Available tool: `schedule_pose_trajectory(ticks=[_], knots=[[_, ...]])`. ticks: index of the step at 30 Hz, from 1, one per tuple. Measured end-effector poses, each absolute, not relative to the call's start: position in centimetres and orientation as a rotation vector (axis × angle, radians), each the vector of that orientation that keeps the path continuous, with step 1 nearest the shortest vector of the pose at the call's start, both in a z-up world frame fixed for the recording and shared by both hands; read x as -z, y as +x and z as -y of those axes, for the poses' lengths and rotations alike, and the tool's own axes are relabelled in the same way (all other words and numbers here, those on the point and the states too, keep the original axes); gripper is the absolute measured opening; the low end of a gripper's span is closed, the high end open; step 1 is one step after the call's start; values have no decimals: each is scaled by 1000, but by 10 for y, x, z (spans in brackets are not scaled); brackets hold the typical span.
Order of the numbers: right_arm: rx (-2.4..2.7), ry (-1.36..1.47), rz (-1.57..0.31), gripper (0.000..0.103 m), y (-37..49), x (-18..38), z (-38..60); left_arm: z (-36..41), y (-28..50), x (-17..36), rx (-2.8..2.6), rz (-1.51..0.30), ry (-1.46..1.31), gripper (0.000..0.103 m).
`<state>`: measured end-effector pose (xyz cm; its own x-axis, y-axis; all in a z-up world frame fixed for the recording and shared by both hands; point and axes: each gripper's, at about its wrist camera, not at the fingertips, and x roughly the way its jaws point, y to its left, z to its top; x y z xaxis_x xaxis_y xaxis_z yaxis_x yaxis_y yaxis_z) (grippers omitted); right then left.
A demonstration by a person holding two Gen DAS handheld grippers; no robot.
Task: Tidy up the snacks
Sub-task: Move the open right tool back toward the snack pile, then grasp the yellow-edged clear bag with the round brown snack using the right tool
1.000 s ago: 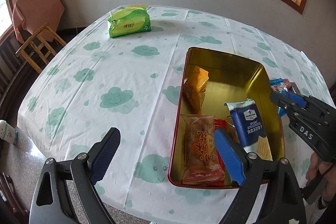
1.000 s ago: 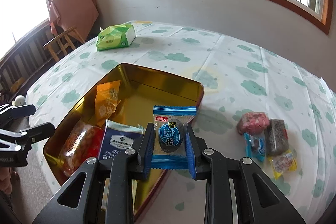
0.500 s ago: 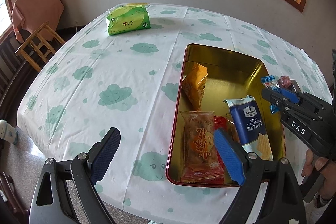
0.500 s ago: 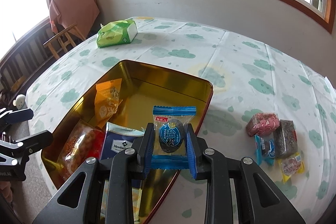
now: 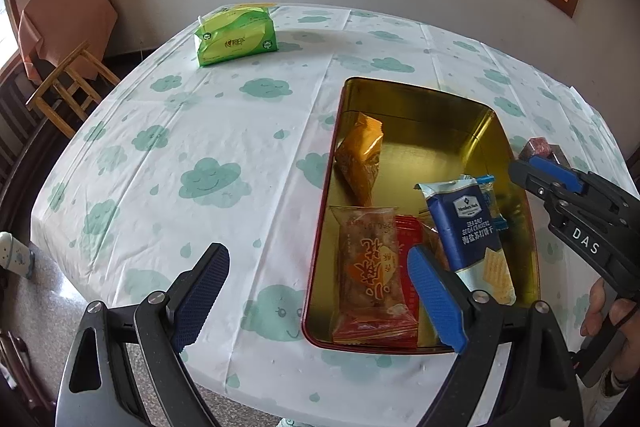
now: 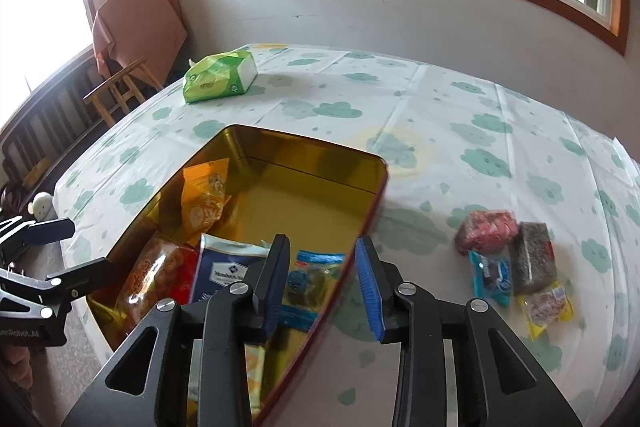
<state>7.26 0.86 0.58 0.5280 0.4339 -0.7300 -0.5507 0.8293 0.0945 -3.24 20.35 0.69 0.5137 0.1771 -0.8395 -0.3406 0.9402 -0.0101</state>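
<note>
**A:** Right tool [image 6: 323,281] is opening its jaws just now; the blue packet [image 6: 310,279] lies below and between them, no longer pressed, already inside the gold tin [image 6: 304,147] near its right wall. Left tool [image 5: 308,291] stands wide open and holds nothing; it hangs over the near edge of the worktop [image 5: 168,131].

**B:** What could go wrong, from the biggest thing down?

**A:** First the tin; its right rim passes under the right tool, so I think a careless pull back could catch this rim and push the tin over the slippery cloth. Next the cracker pack [image 5: 466,223]; it leans on other snacks, and the blue packet beside it may slide under it or stay propped on the wall. Last the small pile [image 6: 516,259] of four snacks still outside; they touch each other, so taking one may drag its neighbour.

**B:** And room for moving?

**A:** Far half of the tin is bare; the orange packet [image 5: 362,155] stands at the left wall. To the right, open cloth lies between tin and pile; the green tissue pack [image 5: 236,35] is well apart, far at the back.
</note>
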Motion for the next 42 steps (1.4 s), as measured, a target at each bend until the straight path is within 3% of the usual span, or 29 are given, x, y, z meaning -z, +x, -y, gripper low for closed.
schedule_pose_trajectory(ticks=[9,21,22,25,29,35,38,42], knots=[[-516,-127,-839,39,81,5,-9,-188,-28,-10,-281,-985,-162,89],[-311,-80,-879,40,85,29,162,-161,-18,-11,-230,-991,-121,89],[-302,-79,-879,40,87,29,133,-158,-17,-11,-225,-992,-116,89],[-276,-62,-878,40,87,22,190,-148,-14,-10,-211,-999,-101,89],[-261,-33,-887,43,100,30,169,-137,-10,-11,-194,-1001,-83,89],[-268,30,-920,43,111,37,215,-125,-2,-10,-179,-1009,-64,89],[-243,24,-932,43,137,55,133,-117,2,-9,-167,-1017,-49,89],[-231,64,-946,52,160,67,89,-110,6,-9,-154,-1024,-33,89]])
